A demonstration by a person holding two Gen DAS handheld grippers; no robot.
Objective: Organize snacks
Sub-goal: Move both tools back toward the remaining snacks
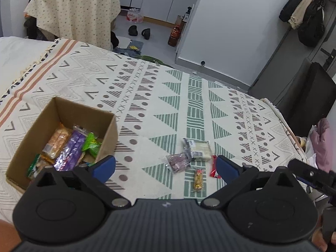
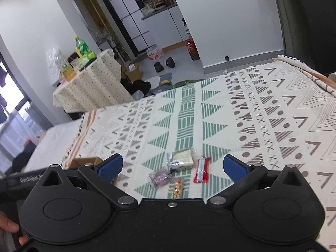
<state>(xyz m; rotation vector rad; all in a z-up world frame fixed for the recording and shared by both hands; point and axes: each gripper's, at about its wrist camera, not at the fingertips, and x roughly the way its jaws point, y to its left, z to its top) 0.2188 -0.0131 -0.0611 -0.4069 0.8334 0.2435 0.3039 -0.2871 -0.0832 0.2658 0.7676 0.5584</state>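
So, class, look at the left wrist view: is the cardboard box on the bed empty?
No. The cardboard box already holds several wrapped snacks, among them a purple packet and a green one.

Blanket: cream, green triangles and striped bars down middle, grey-brown triangles, dots, crosses, chevrons either side, salmon stripes near fringed edge.
Box: plain brown cardboard; inside, purple pack, bright green pack, orange pack.
Loose snacks on blanket: white pack, mauve pack, red pack with pale stripe, yellow-orange pack.
Left gripper, right gripper: black bodies, blue pads.
Tablecloth: cream, small dark dots.
Walls white, floor grey.
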